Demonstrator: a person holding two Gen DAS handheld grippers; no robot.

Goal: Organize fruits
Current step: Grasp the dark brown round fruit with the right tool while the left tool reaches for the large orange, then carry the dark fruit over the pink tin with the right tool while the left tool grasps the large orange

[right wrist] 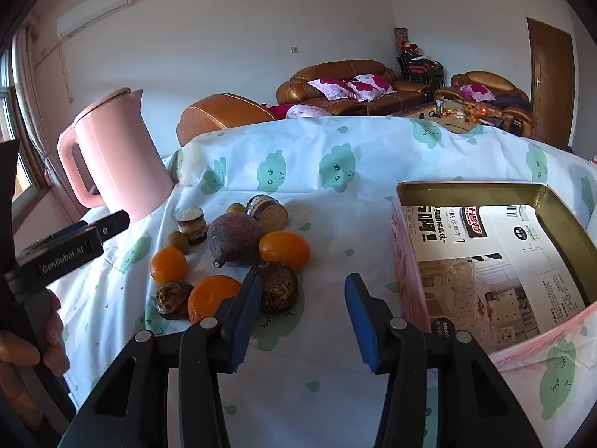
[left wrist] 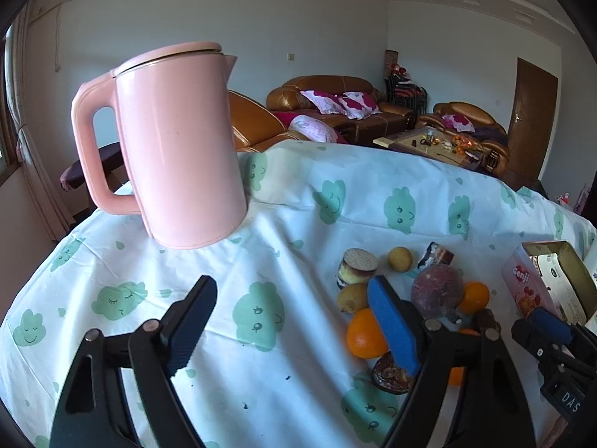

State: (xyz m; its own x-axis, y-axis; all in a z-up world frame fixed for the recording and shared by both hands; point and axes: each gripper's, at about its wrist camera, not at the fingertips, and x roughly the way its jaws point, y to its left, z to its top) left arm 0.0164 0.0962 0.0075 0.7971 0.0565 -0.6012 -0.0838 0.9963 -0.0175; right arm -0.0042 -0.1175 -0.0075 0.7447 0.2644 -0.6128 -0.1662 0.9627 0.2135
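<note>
Brown fruit, stem towards camera, upright

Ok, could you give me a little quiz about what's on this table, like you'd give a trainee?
1. True or false: the tin box already has fruit in it.
2. In the right wrist view, what stands to the left of the fruit pile? A) a pink kettle B) a blue bucket C) a glass bottle
3. How many oranges lie on the cloth?
Key: 1 false, it holds only a printed sheet. 2 A. 3 three.
</note>
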